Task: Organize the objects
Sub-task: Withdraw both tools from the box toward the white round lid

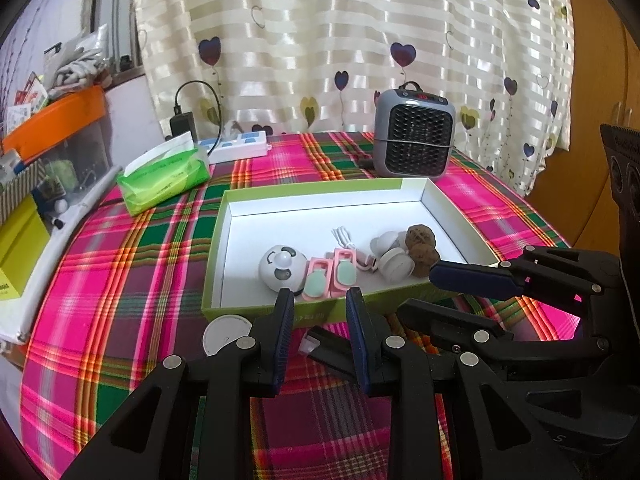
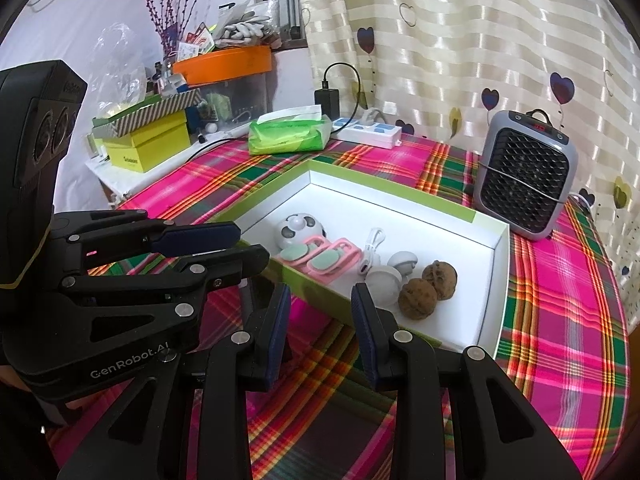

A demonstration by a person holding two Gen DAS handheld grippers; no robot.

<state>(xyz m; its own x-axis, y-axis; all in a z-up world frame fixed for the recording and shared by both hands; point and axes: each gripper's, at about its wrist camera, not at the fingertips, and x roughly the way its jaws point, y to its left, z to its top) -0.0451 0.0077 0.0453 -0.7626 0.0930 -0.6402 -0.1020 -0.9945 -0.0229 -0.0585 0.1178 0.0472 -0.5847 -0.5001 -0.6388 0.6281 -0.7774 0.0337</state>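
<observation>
Both my hand-held grippers are parked just short of the box (image 1: 256,196). The left hand-held gripper (image 1: 318,300) and right hand-held gripper (image 2: 320,294) have jaws parted w/ nothing between them. Task things already lie inside the box: white ball toy (image 1: 282,268), pink clips (image 1: 332,274), two walnuts (image 2: 428,286).

Risks, imo: catching the box's near wall on approach would shove it; the walnuts could roll. The white disc (image 1: 224,334) is still outside, near the left fingers. The grippers sit close together, so they could clash. Open desk (image 1: 120,280) to the left; heater (image 2: 524,182) crowds the far right.
</observation>
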